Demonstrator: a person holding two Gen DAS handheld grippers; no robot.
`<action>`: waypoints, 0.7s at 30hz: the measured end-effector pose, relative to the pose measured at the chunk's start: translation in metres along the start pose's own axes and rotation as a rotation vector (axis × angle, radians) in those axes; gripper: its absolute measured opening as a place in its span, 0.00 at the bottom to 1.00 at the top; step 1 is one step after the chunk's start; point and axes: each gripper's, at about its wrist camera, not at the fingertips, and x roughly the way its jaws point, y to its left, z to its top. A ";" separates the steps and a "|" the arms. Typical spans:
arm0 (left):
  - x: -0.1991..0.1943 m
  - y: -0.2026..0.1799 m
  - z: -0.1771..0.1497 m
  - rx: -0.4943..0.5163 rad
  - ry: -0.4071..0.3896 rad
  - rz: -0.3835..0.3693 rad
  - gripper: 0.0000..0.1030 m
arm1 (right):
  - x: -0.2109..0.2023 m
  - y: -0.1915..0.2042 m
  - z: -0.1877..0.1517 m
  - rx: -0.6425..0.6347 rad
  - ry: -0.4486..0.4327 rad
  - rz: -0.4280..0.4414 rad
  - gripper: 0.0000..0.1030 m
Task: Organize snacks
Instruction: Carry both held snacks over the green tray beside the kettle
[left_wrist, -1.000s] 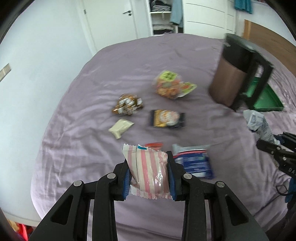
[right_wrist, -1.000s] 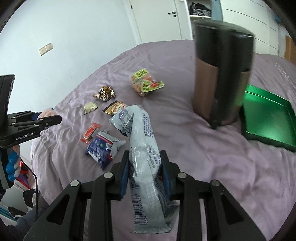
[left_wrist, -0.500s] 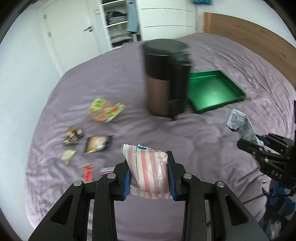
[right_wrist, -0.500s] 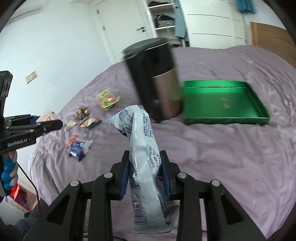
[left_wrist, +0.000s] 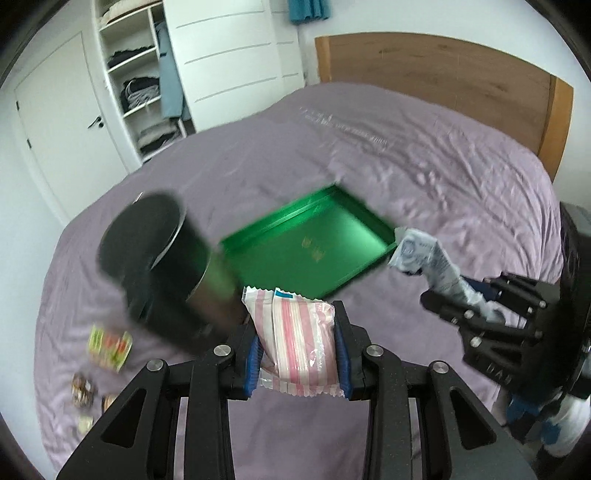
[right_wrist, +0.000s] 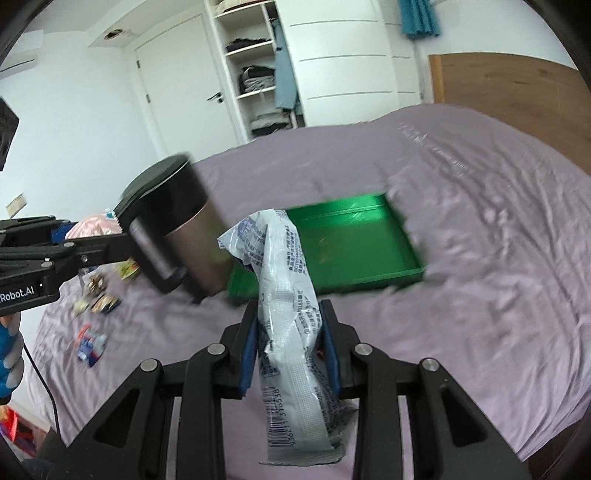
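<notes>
My left gripper (left_wrist: 297, 349) is shut on a pink-and-white striped snack packet (left_wrist: 297, 341), held above the purple bed. My right gripper (right_wrist: 290, 341) is shut on a long grey-white printed packet (right_wrist: 290, 295) that sticks up between the jaws; the same packet (left_wrist: 428, 258) shows at the right of the left wrist view. A green tray (left_wrist: 314, 251) (right_wrist: 354, 240) lies on the bed just beyond both packets. Several loose snacks (left_wrist: 109, 345) (right_wrist: 92, 341) remain on the bed at the left.
A dark cylindrical bin (left_wrist: 166, 266) (right_wrist: 173, 229) stands left of the tray. A wooden headboard (left_wrist: 443, 85) and white wardrobe (right_wrist: 332, 74) are behind. The left gripper's arm (right_wrist: 44, 258) crosses the right wrist view's left edge.
Both grippers have swung right across the bed with their packets. The snack pile slid to the left edge, and the bin and green tray came to the middle.
</notes>
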 end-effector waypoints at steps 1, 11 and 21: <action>0.005 -0.002 0.011 -0.012 -0.003 -0.004 0.28 | 0.004 -0.007 0.009 -0.002 -0.005 -0.011 0.00; 0.094 0.005 0.083 -0.144 0.003 0.016 0.28 | 0.068 -0.060 0.068 0.002 -0.015 -0.054 0.00; 0.197 0.014 0.095 -0.205 0.033 0.084 0.28 | 0.170 -0.092 0.089 0.020 0.000 -0.047 0.00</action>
